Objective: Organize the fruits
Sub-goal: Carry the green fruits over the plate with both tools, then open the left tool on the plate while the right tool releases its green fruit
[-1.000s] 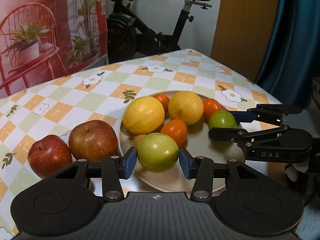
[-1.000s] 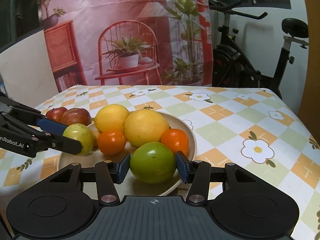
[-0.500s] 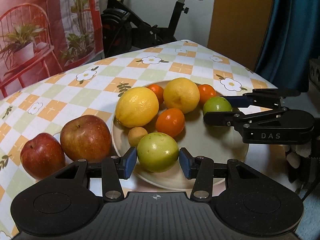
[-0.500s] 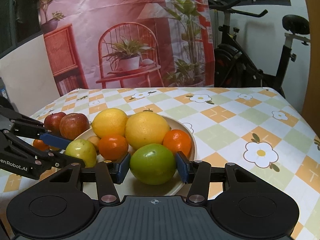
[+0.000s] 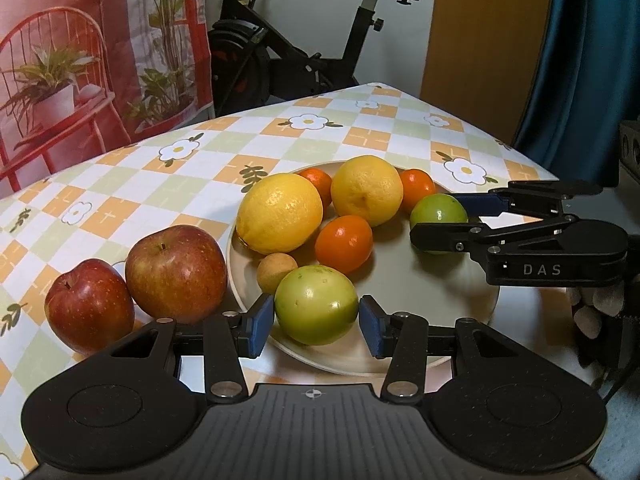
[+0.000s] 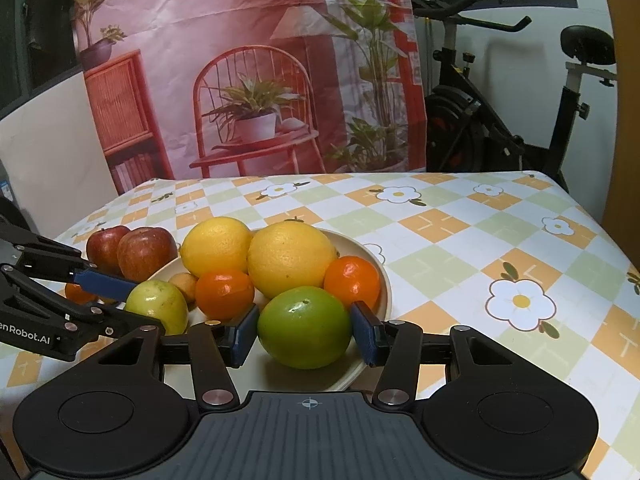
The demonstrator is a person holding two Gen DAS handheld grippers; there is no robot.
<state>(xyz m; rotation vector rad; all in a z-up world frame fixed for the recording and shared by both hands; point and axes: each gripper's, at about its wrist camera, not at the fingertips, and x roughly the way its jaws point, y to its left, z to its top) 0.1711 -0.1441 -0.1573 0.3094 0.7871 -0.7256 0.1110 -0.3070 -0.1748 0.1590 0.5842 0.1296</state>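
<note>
The left gripper (image 5: 316,322) has a pale green fruit (image 5: 316,304) between its blue pads (image 5: 260,324); a sliver of gap shows at the right pad, so the jaws stand slightly open around it and I cannot tell if they press. That fruit sits on the plate's (image 5: 440,308) near rim. Just left of those fingers lie two apples (image 5: 176,268) on the tablecloth (image 5: 120,184). Beyond the fingertips are two lemons (image 5: 280,212), tangerines (image 5: 344,244) and a small tan fruit (image 5: 276,270).

The right gripper (image 6: 305,330) is closed on a darker green fruit (image 6: 305,326), both pads touching its sides, at the plate's opposite rim.
</note>
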